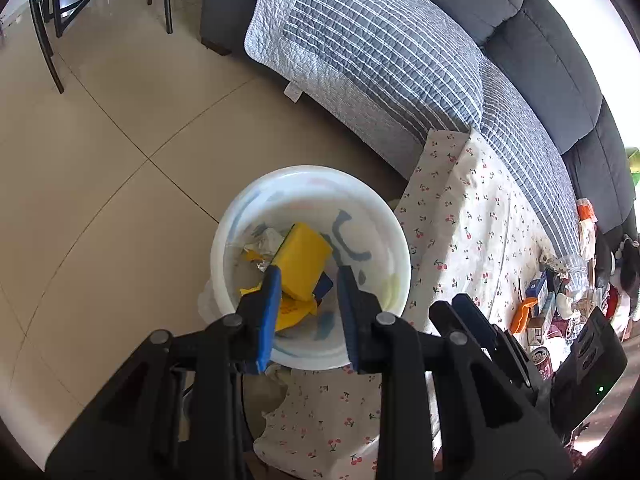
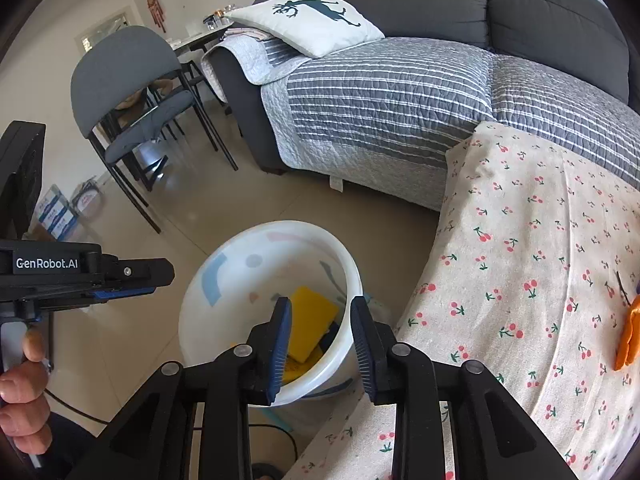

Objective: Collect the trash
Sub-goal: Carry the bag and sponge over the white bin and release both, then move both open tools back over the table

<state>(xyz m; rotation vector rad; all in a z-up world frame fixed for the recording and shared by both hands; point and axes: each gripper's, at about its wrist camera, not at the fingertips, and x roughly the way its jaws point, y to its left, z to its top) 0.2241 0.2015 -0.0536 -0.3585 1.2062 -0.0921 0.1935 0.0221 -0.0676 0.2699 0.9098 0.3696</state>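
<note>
Beige floor tiles carry the white bin (image 1: 224,248) beside the cherry-print cloth (image 2: 520,240). Both my left gripper (image 1: 306,280) and right gripper (image 2: 320,312) hover over it, jaws partly open and empty; the yellow box (image 1: 304,260) lies inside.

Glossy white plastic bin (image 1: 394,240); quilted cloth sofa cover (image 1: 380,48); seemingly glazed floor tiles (image 1: 100,152).

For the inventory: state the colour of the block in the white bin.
Yellow block, clearest in the left wrist view, inside the white bin.

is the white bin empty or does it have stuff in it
Not empty. The white bin holds a yellow box and crumpled wrappers at the bottom.
</note>
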